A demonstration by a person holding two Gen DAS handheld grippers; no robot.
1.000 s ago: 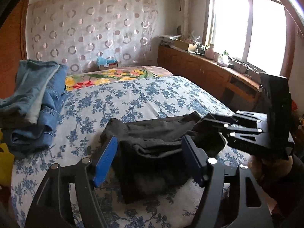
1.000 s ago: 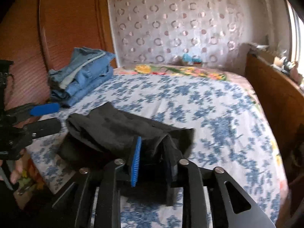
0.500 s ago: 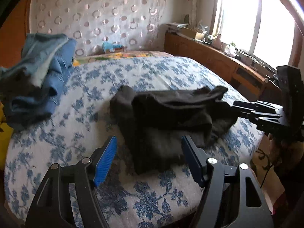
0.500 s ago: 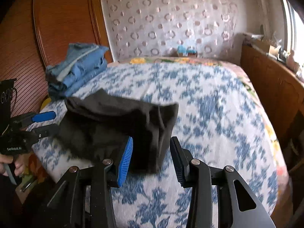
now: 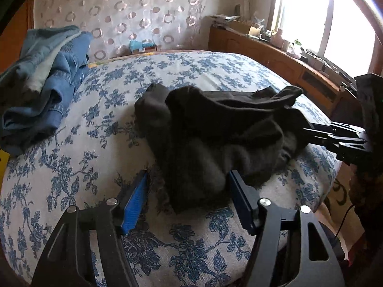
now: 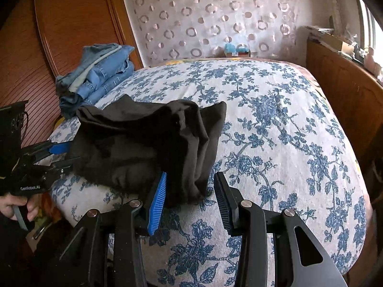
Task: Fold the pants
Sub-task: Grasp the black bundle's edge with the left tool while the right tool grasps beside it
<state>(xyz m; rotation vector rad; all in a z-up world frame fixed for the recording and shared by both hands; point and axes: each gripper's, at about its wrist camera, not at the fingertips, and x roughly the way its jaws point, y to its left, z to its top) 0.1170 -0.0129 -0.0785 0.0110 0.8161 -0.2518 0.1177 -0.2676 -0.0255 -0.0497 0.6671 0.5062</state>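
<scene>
Dark grey pants (image 5: 215, 129) lie bunched in a rough fold near the front edge of the bed (image 5: 100, 148). My left gripper (image 5: 189, 179) is open around their near end, its jaws closing slightly, with a gap at the blue left pad (image 5: 134, 201). In the right wrist view the same pants (image 6: 143, 143) lie ahead and to the left. My right gripper (image 6: 191, 177) stands open with the folded edge between its pads; the right pad (image 6: 225, 203) is clear of the cloth. Each gripper shows in the other's view: right gripper (image 5: 318, 131), left gripper (image 6: 57, 153).
A stack of folded blue jeans (image 5: 43, 76) sits at the bed's far left by the wooden headboard (image 6: 71, 24). A wooden ledge (image 5: 275, 55) with clutter runs under the window on the right. A person's hand (image 6: 14, 205) grips the left gripper's handle.
My right gripper has opened and let go of the pants, which now rest on the bed. Both grippers have sunk lower and tilted down toward the bed.
</scene>
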